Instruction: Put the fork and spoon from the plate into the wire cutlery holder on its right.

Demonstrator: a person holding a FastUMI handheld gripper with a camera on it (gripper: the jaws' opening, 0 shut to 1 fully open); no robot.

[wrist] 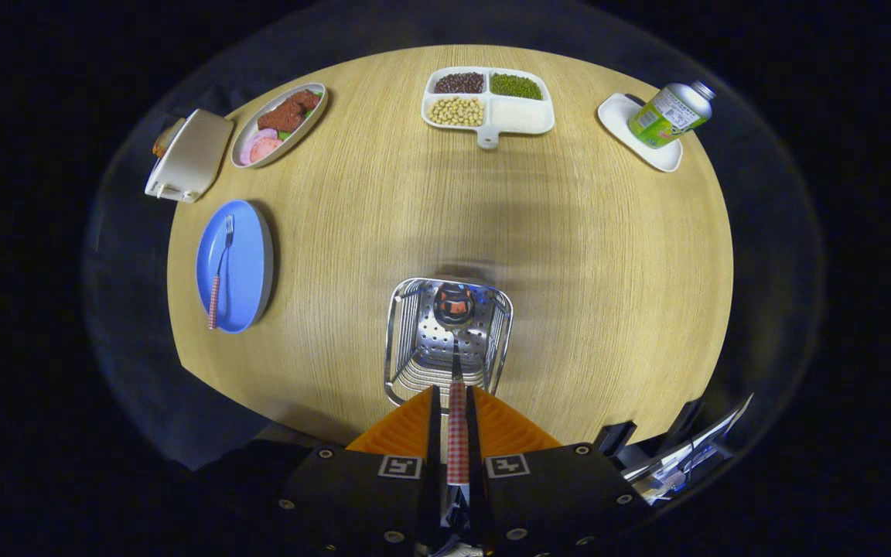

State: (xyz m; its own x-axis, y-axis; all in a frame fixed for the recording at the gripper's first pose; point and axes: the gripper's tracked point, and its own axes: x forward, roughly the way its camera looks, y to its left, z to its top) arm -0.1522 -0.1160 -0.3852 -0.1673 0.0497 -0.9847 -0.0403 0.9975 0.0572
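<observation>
Gripping the spoon by its checked handle, the hand-held gripper holds its bowl inside the wire cutlery holder just ahead of the fingers. The fork lies on the blue plate, left of the holder. Round wooden worktop; dark surround.

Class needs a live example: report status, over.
Gripper shut on spoon, bowl over wire holder. Fork on blue plate. Nothing in the way.
</observation>
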